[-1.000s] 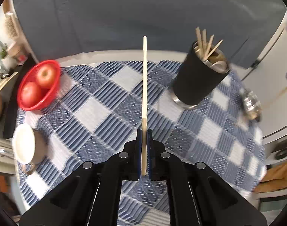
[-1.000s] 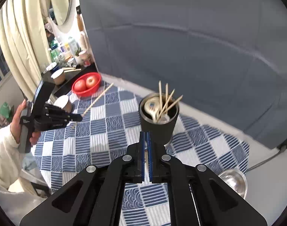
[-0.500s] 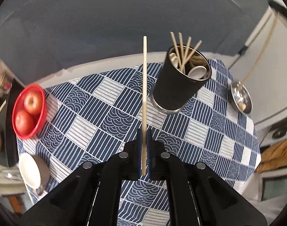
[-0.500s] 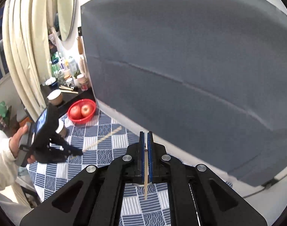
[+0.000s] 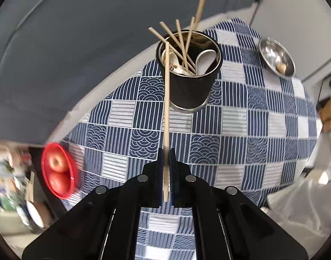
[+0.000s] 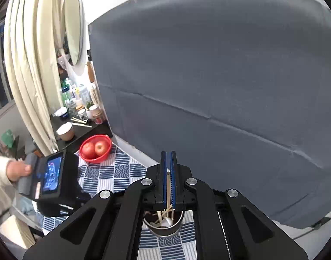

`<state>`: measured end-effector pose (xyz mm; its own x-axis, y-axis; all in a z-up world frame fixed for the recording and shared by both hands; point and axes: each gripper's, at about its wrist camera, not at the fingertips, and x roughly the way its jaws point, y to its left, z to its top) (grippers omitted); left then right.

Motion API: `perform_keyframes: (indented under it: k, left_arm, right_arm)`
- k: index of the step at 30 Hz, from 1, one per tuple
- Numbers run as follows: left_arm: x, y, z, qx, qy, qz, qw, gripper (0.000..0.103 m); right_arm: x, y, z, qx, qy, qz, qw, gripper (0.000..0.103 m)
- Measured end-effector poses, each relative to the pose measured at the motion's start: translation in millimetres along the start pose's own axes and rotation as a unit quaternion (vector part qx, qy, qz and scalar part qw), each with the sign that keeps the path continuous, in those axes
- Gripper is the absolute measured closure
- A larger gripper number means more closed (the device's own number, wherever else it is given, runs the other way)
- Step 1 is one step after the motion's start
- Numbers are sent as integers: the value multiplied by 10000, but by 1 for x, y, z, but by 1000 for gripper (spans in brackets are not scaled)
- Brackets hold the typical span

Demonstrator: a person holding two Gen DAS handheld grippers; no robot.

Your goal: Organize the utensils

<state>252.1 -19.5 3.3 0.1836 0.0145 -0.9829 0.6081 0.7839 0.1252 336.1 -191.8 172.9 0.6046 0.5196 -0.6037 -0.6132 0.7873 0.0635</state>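
- Holding a thin, pale wooden chopstick (image 5: 166,112) near its lower end, the left hand-held gripper (image 5: 165,173) is clenched on it; the stick runs up and away from the jaws, and its far tip appears to sit at the near-left rim of the black cylindrical utensil cup (image 5: 190,86), though whether it is inside cannot be told.
- Also clenched is the right hand-held gripper (image 6: 168,184), pinching a second pale wooden chopstick (image 6: 168,190) that hangs down into the same cup (image 6: 163,225), seen directly below it.
- The cup stands upright on the blue-and-white patchwork-patterned tabletop (image 5: 252,143), toward the far side, already holding several wooden chopsticks (image 5: 178,41) fanned out and white ceramic spoons (image 5: 205,59).
- Handling, as I judge it: each chopstick is very light, stiff and smooth, so it can pivot or slide between flat pads. A hold near one end lets the free tip wobble; a grip nearer the middle would steady it. Snapping is unlikely, but the leaning sticks in the cup could deflect an incoming tip.
- The ceramic spoons look breakable and glazed, likely slippery; the handle is the safer place to take them.
- A round steel dish (image 5: 276,57) sits far right, and a red plastic basket of apples (image 5: 57,171) lies at the left edge.
- No brand or legible writing shows; a small dark mark on one spoon is unreadable.
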Motion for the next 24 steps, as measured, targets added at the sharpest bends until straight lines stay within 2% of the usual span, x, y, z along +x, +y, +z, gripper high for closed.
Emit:
perform_keyframes:
  k: [6, 11, 15, 19, 24]
  left_arm:
    - [-5, -12, 28, 780, 481, 208, 9956, 98]
    - [3, -16, 47, 1445, 1062, 648, 9817, 98]
    - [4, -16, 56, 1766, 1321, 792, 9722, 98]
    - [4, -21, 65, 2019, 1464, 876, 9644, 98]
    - [4, -27, 82, 2191, 1469, 909, 9603, 98]
  right_arm:
    - [20, -16, -12, 186, -7, 188, 9996, 100]
    - [28, -28, -21, 426, -112, 398, 9982, 100]
    - [19, -34, -23, 500, -285, 462, 9973, 100]
    - [14, -40, -26, 551, -367, 485, 9966, 100]
    - [14, -52, -42, 745, -341, 468, 9955, 100]
